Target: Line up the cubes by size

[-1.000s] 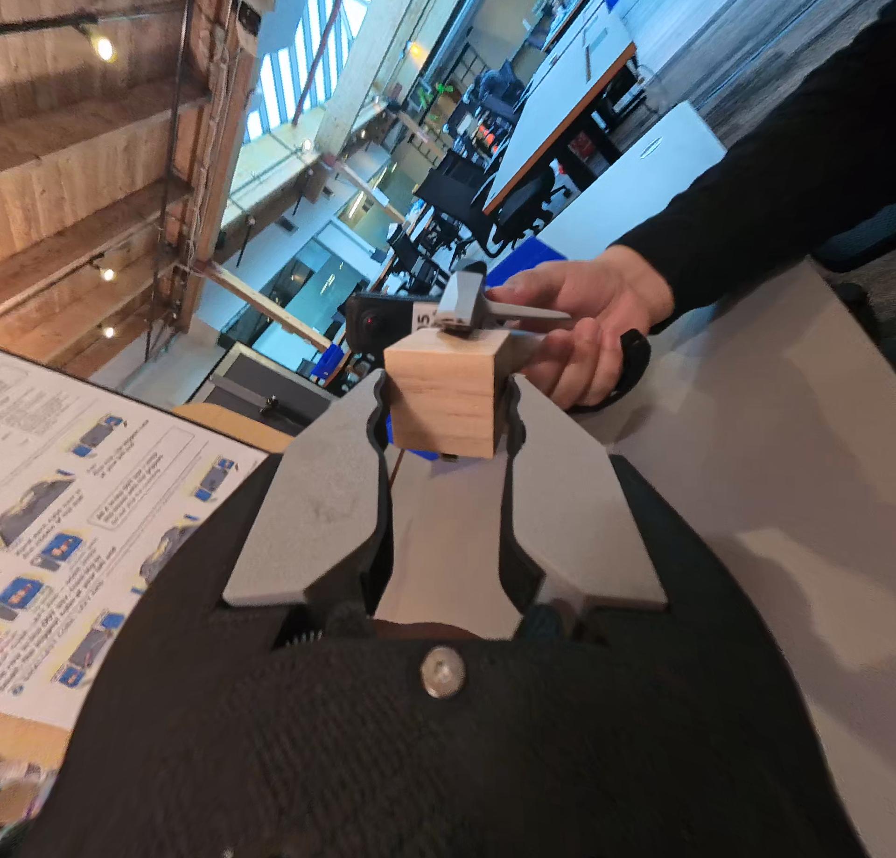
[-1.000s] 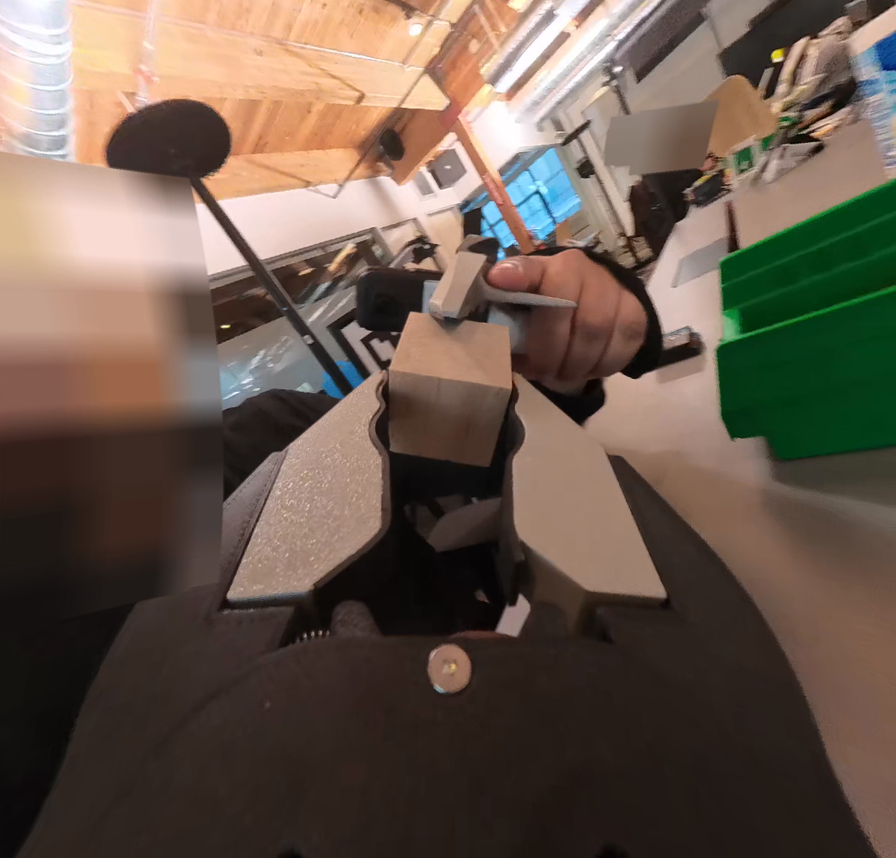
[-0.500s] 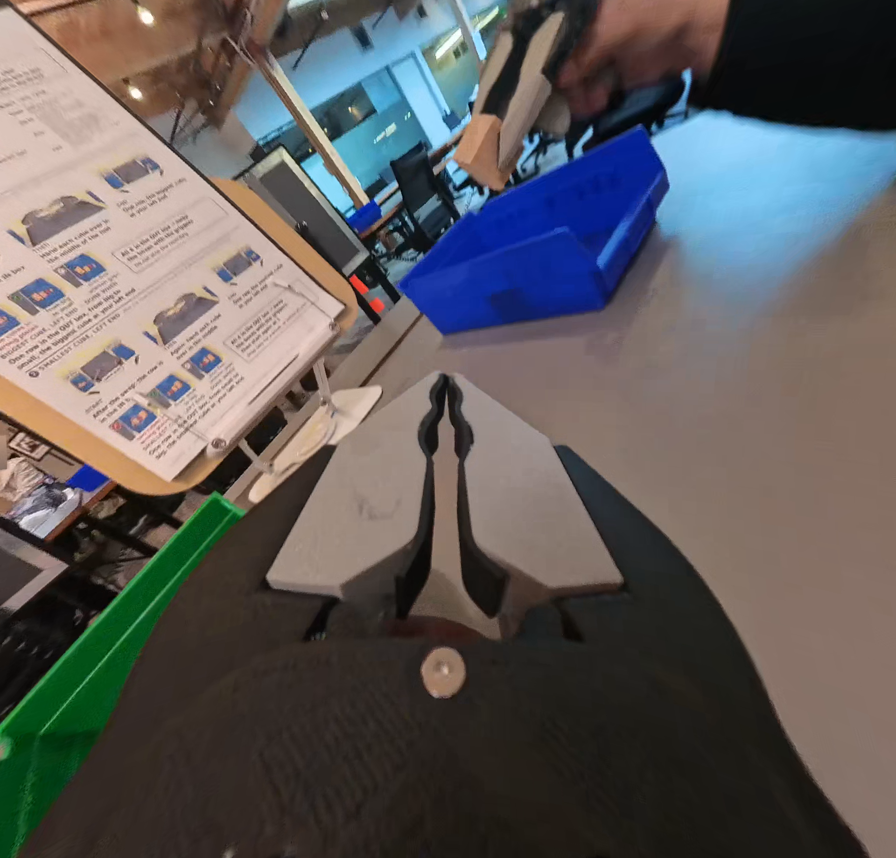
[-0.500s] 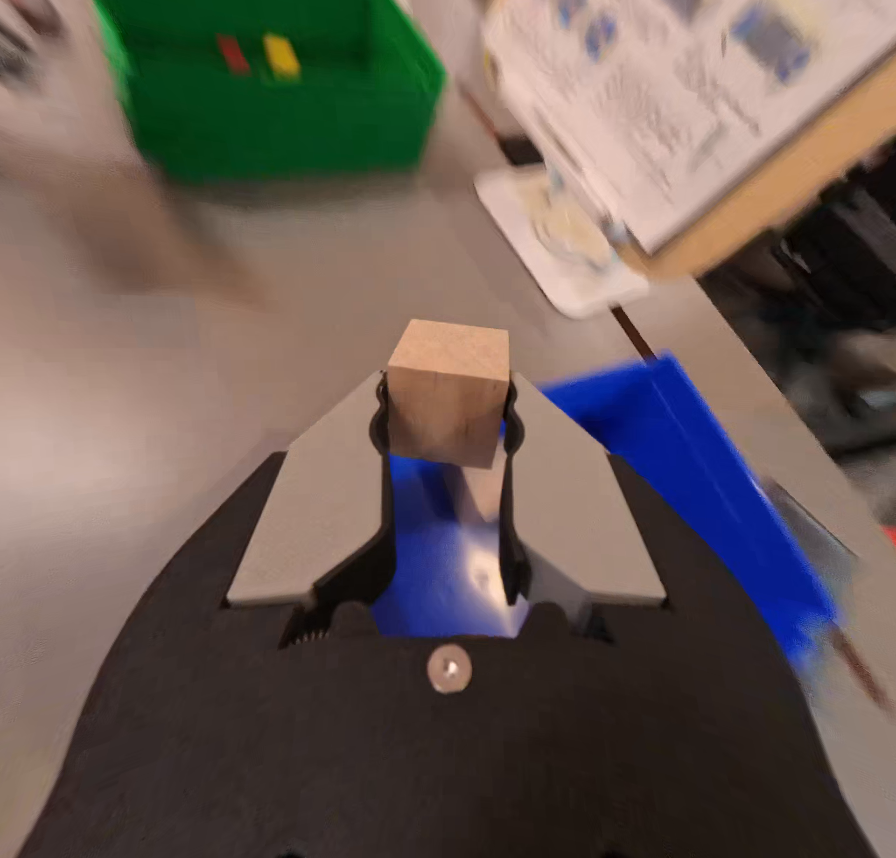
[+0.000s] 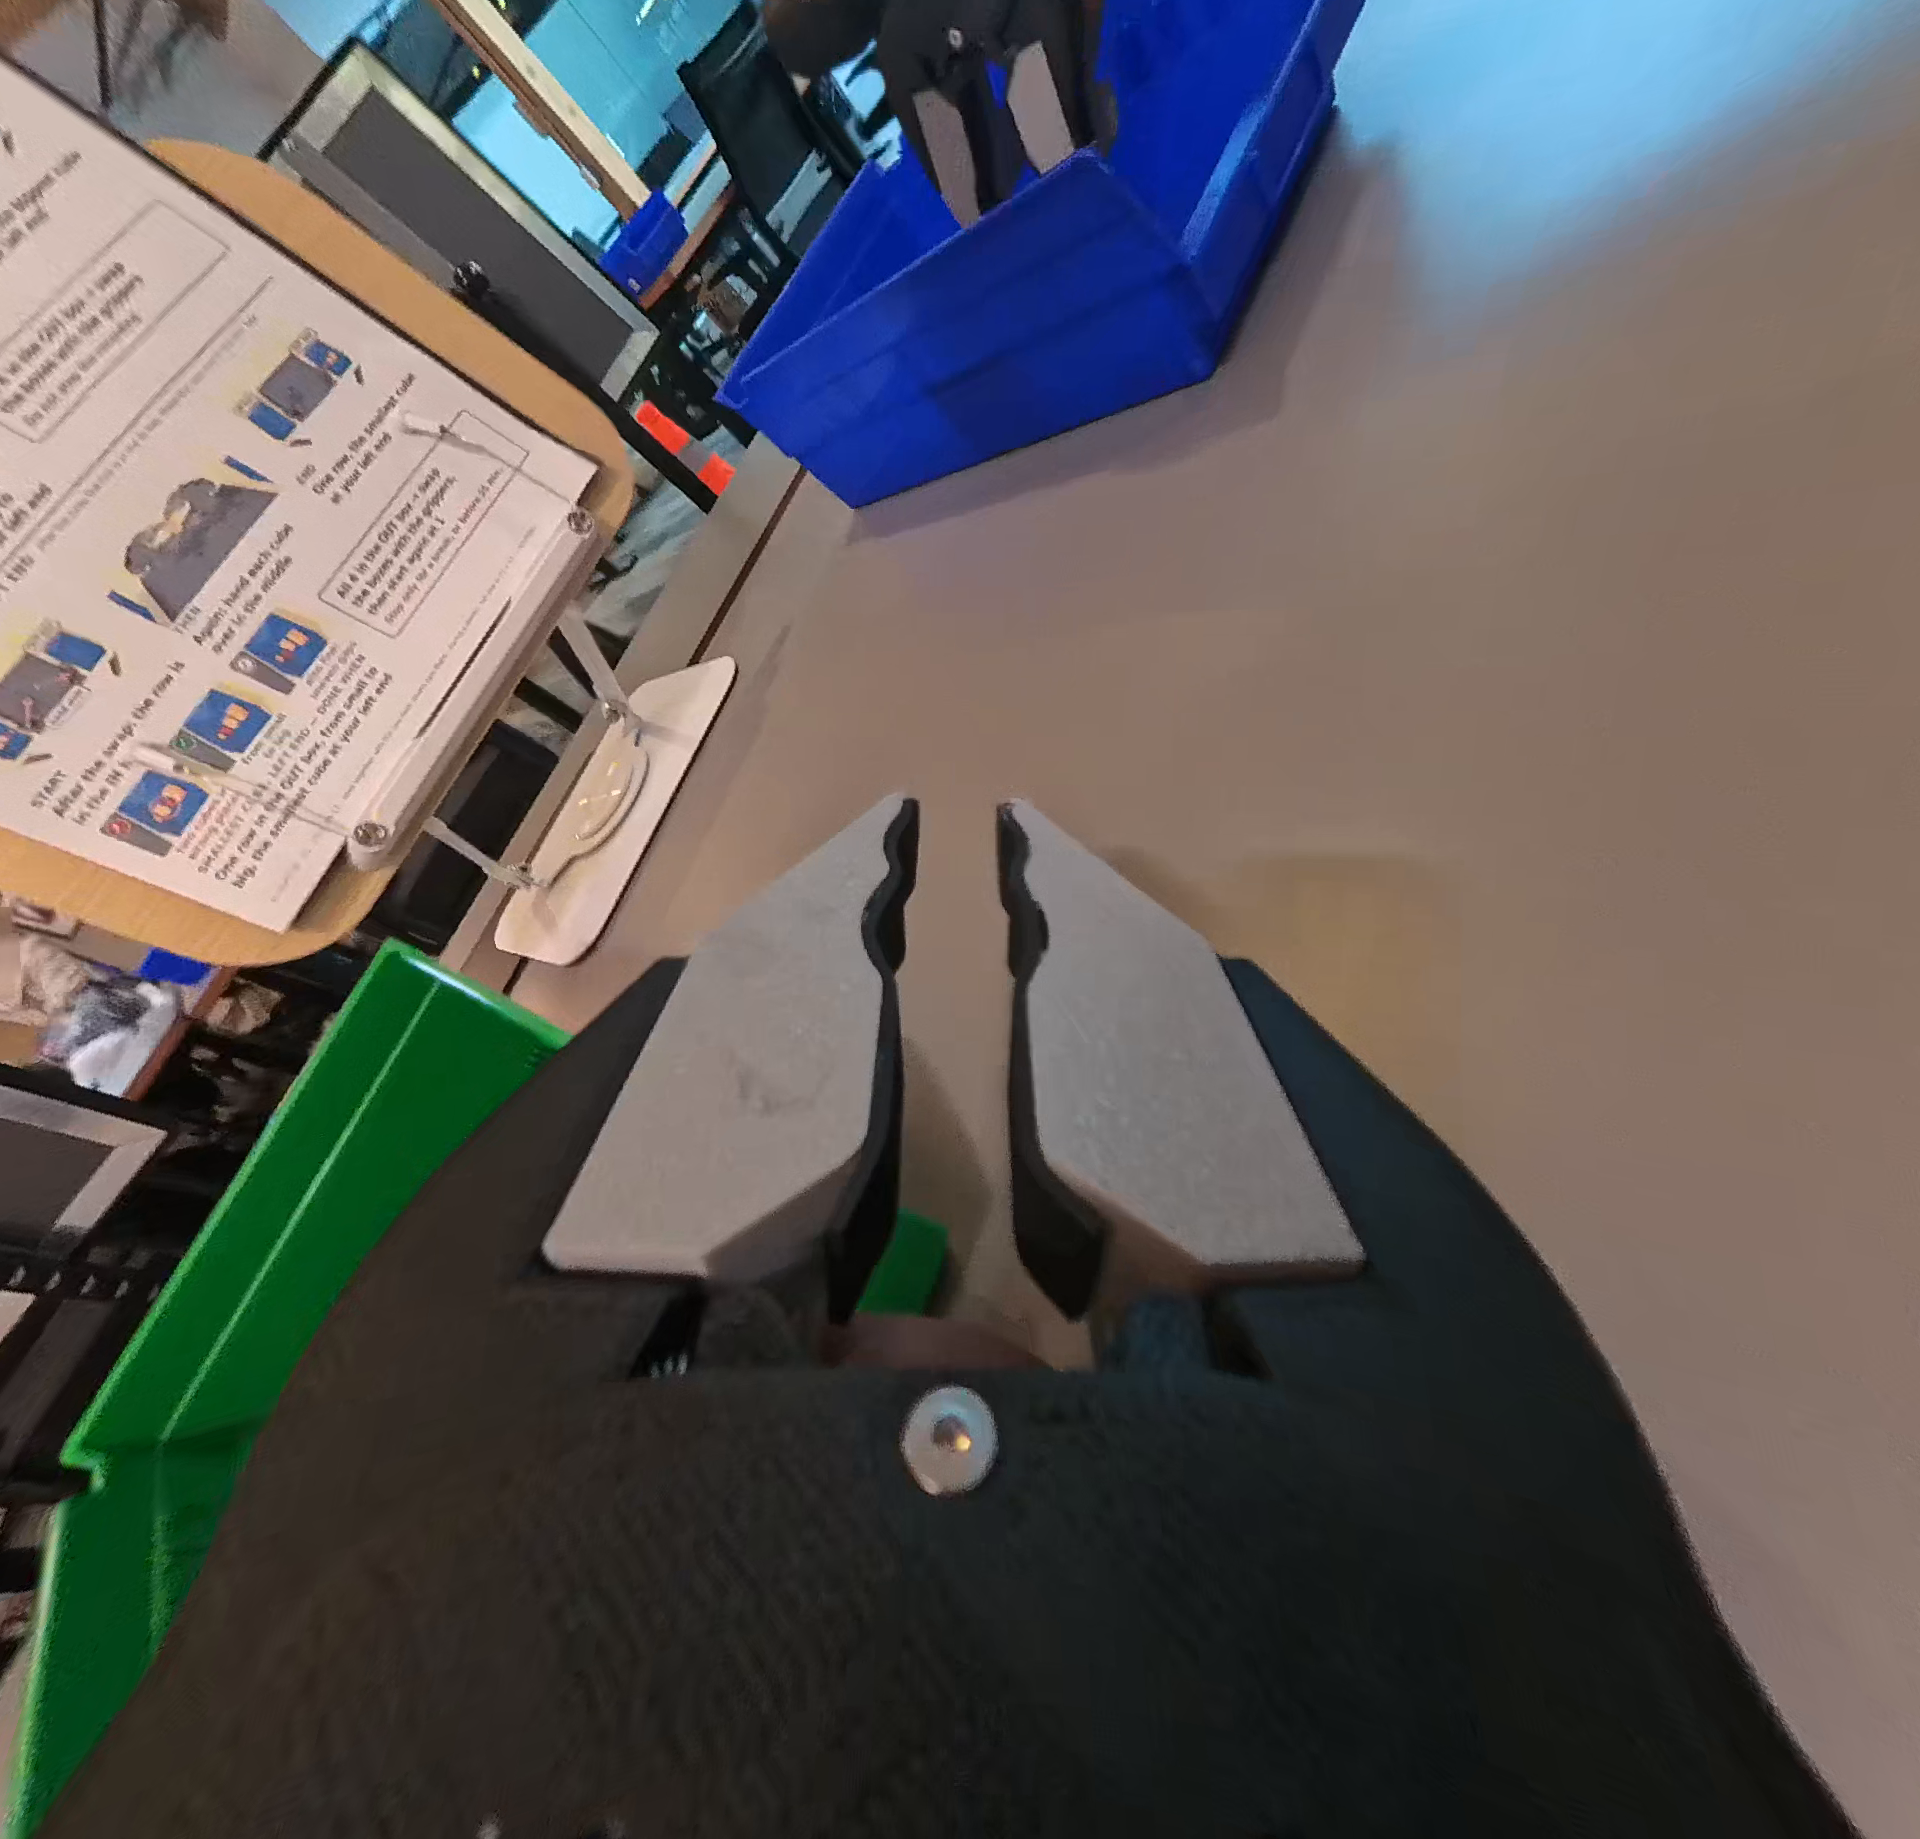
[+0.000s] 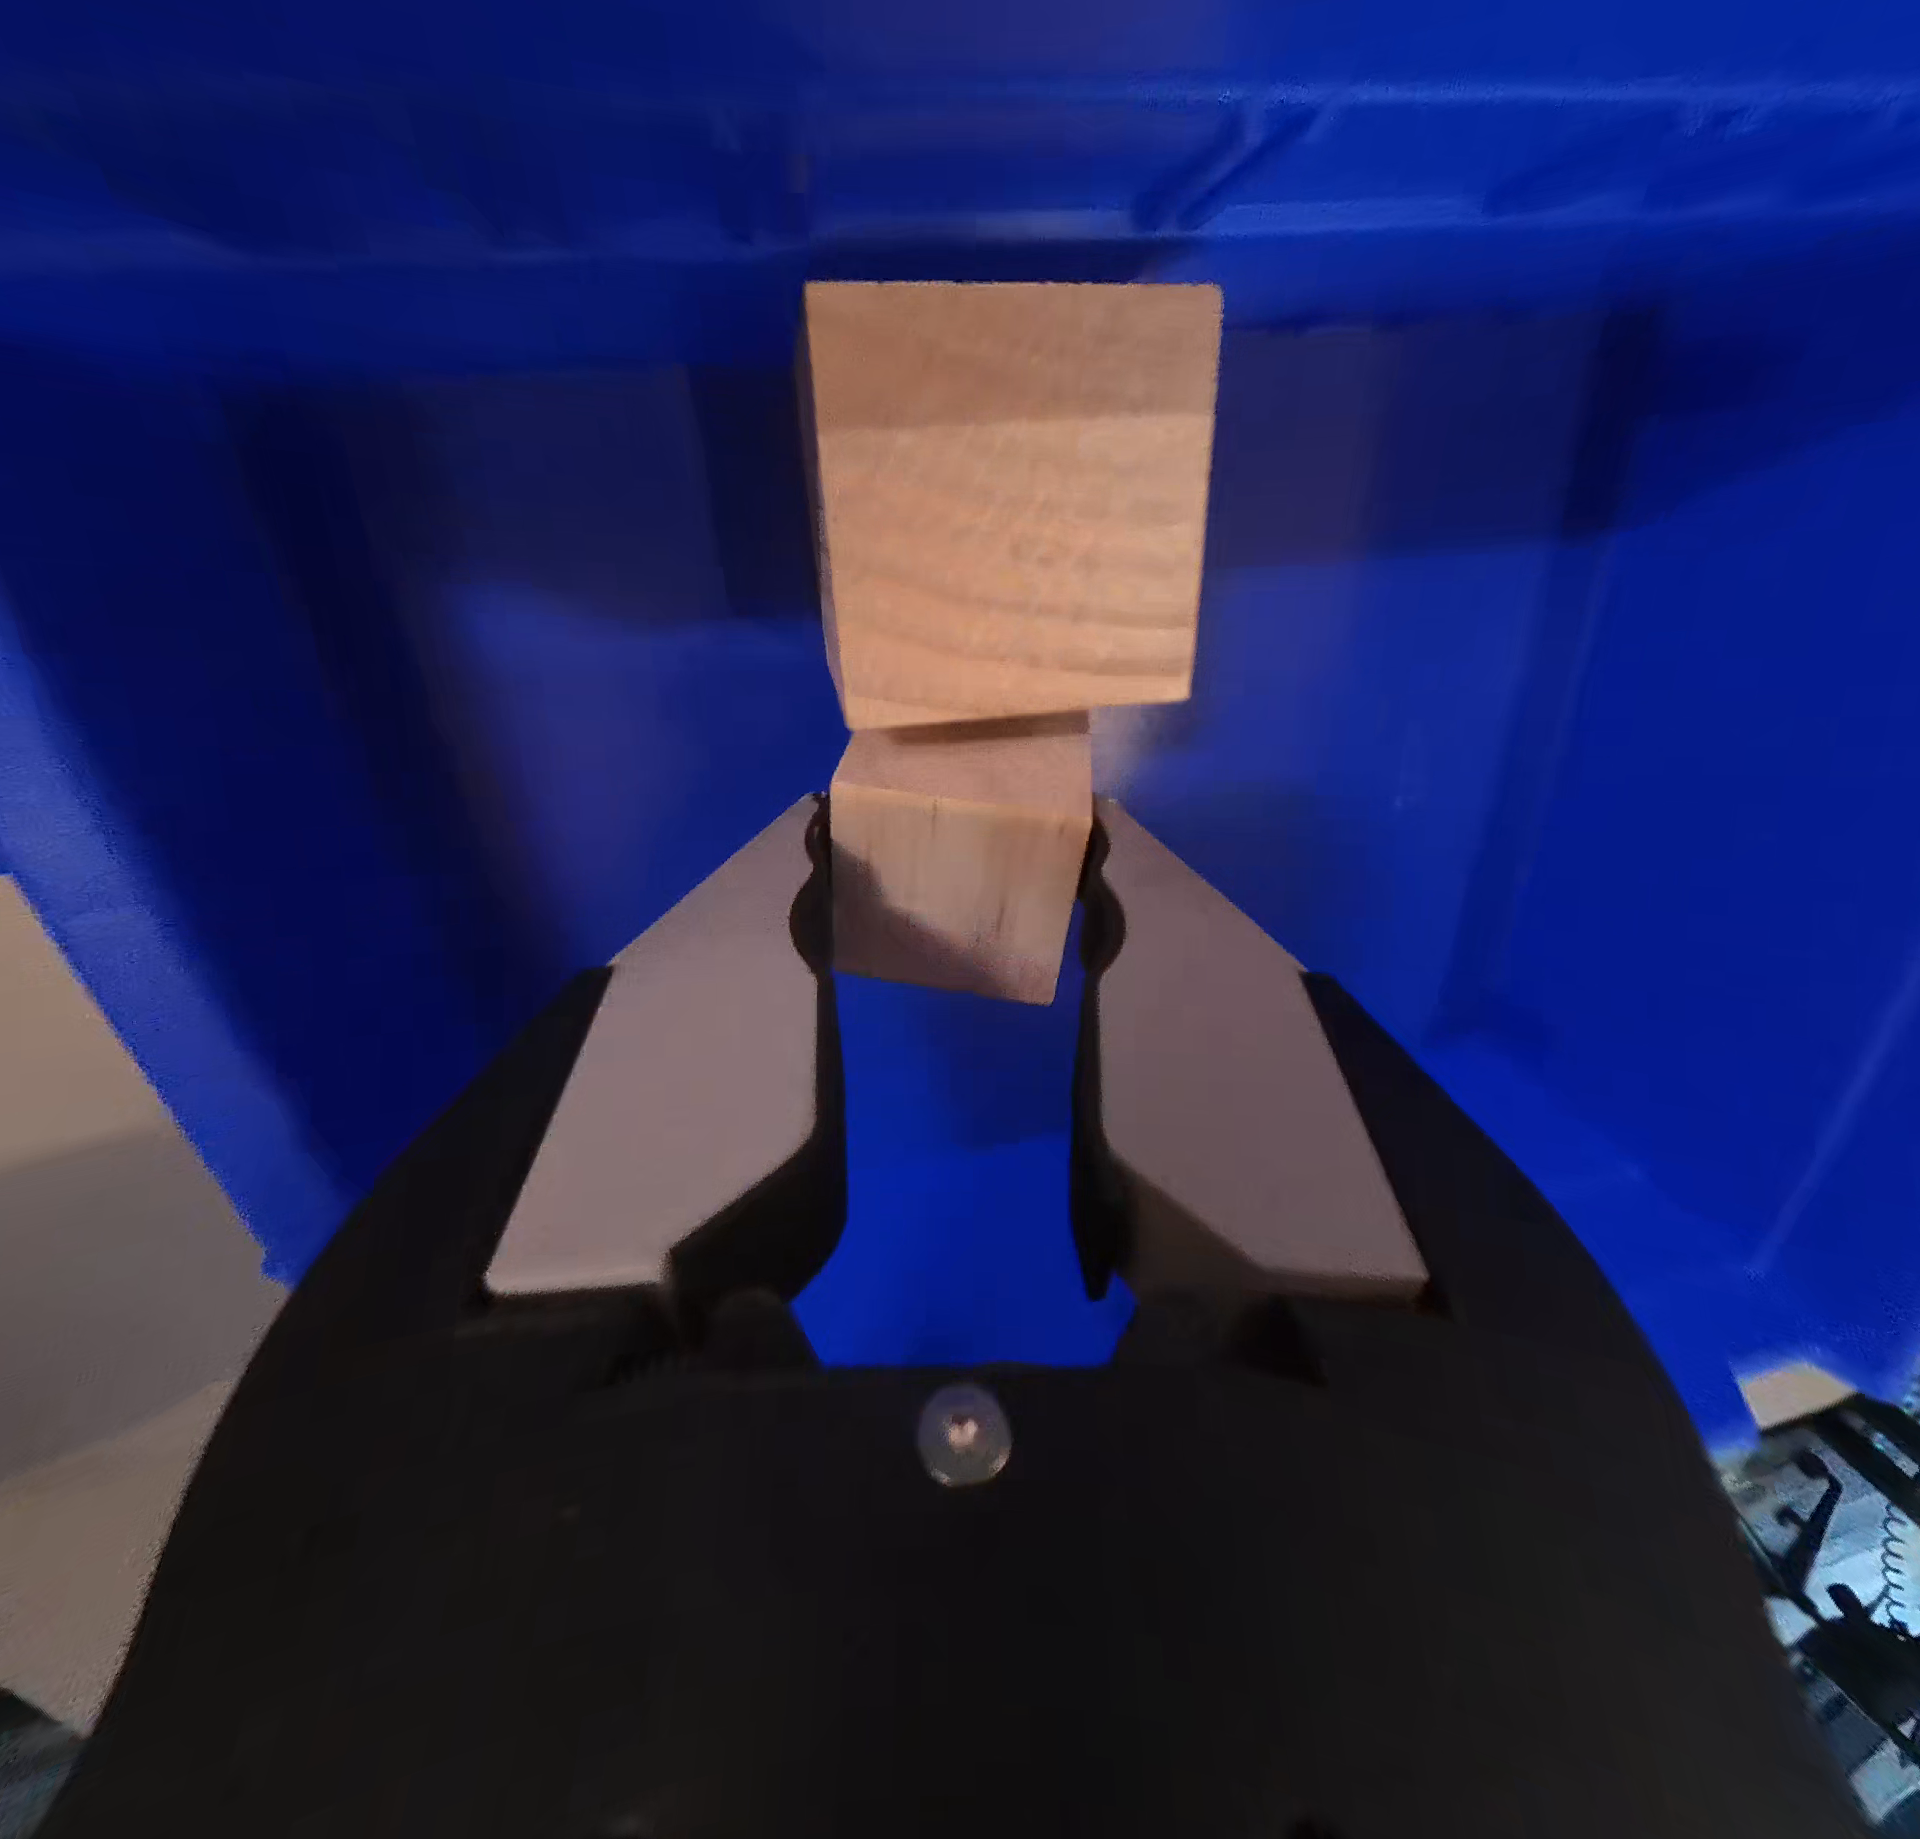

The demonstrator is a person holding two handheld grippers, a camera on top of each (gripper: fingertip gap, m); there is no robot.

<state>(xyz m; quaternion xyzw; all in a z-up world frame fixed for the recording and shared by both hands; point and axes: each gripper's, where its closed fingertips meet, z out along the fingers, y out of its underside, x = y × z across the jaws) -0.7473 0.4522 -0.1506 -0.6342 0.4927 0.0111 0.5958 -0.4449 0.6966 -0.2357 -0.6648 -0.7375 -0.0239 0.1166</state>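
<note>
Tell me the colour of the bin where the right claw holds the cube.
Blue bin, clearest in the right wrist view.

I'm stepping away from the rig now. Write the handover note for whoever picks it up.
Right gripper: shut on the smaller cube, down inside the blue bin, right beside the bigger cube on the bin floor.
Left gripper: slightly open, empty, over the table next to the green bin.
Done: bigger cube placed.
Left: release the smaller cube in line; whether more cubes wait is not visible.

Grey table (image 5: 1455, 646), office chairs (image 5: 758, 127), bluish windows (image 5: 582, 13) behind.
</note>
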